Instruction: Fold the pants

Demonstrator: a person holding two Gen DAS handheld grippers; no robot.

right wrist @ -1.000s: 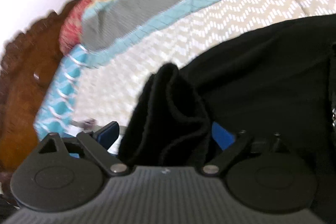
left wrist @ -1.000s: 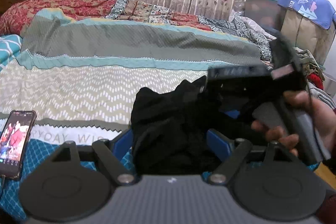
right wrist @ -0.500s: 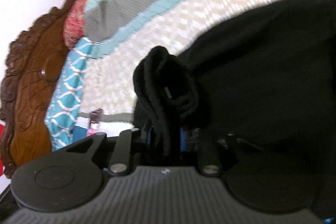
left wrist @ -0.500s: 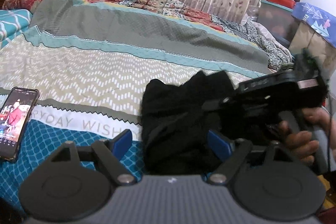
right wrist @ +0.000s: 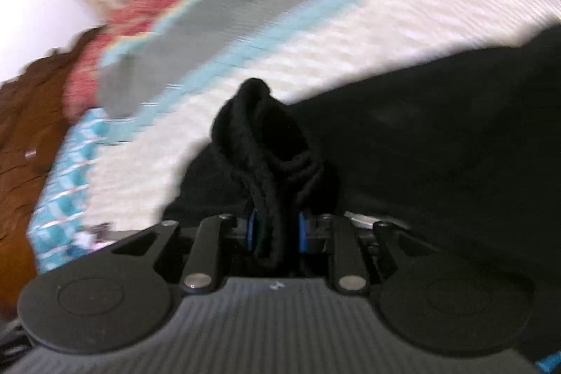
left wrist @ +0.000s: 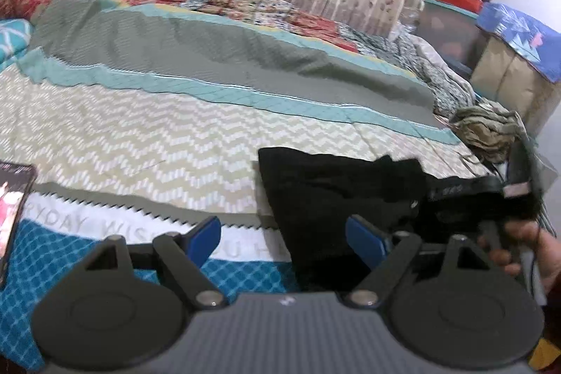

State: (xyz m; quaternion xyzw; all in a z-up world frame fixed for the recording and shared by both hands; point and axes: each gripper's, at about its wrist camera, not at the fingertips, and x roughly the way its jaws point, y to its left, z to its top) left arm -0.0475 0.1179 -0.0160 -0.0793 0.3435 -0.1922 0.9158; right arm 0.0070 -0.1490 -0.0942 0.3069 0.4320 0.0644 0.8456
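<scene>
Gripped in the right gripper (right wrist: 274, 230) is a bunched fold of the black pants (left wrist: 336, 198), its jaws having just closed around the cloth. These pants lie on the bed (left wrist: 175, 135) near its front edge, under both tools. Beside them the left gripper (left wrist: 285, 235) stands spread, its right finger over the fabric, pinching nothing. Judging by this, the fold is starting; next the left should seize the other corner so both can carry the cloth across together.
</scene>
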